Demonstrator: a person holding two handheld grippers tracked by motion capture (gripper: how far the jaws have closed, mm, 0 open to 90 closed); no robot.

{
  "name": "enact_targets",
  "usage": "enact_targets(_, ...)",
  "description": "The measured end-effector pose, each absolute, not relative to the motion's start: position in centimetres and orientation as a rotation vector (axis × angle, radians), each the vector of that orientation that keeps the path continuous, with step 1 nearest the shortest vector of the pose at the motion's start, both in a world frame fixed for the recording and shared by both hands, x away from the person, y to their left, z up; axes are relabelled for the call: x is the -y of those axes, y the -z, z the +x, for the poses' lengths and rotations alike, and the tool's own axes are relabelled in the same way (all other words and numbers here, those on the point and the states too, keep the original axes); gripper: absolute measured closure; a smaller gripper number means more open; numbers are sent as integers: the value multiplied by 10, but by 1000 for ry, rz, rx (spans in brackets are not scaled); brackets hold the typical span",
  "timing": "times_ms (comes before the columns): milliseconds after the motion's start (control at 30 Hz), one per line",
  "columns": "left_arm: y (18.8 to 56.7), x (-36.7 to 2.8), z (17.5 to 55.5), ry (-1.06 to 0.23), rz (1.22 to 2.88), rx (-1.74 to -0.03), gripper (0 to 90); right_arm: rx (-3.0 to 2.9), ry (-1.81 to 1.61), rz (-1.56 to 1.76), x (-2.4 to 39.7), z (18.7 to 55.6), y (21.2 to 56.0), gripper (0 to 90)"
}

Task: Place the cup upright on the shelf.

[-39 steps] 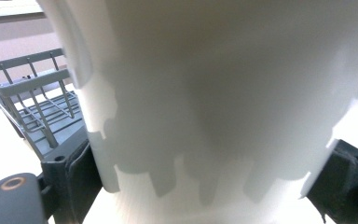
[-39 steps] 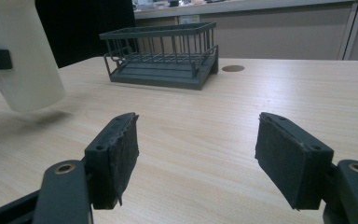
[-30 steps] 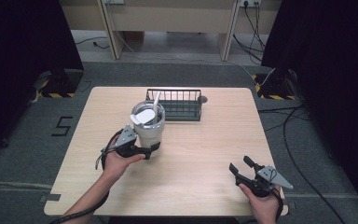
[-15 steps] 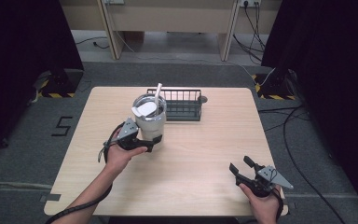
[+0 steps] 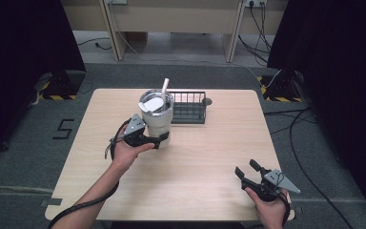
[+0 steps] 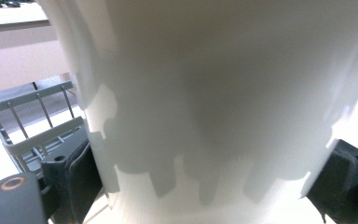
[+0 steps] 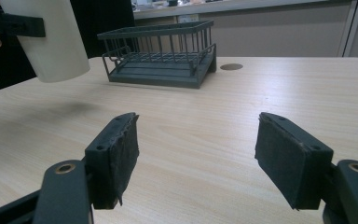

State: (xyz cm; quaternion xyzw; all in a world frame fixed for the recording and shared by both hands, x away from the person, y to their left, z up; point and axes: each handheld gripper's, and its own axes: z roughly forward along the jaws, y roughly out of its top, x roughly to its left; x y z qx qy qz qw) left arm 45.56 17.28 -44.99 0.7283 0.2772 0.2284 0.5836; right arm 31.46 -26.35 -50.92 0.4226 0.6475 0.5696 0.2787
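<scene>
My left hand-held gripper (image 5: 161, 139) clamps the white steel tumbler (image 5: 156, 117) above the table (image 5: 209, 157).
Dark wire basket (image 5: 188, 107) at its 2 o'clock; my right hand-held gripper (image 5: 248, 169) gapes wide, empty.

Left claw (image 5: 164, 138) clamped on the lower wall of a white tumbler (image 5: 156, 119), jaws either side of it, left forearm stretched forward behind the claw, right claw (image 5: 246, 169) jaws spread wide and empty, right hand (image 5: 267, 206) gripping behind it
</scene>
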Motion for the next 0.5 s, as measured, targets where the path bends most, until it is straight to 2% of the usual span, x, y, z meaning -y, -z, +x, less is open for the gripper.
enact_targets(500, 429, -169, 473, -562, 1701, -638, 107, -1743, -1524, 1129, 263, 315, 510, 305)
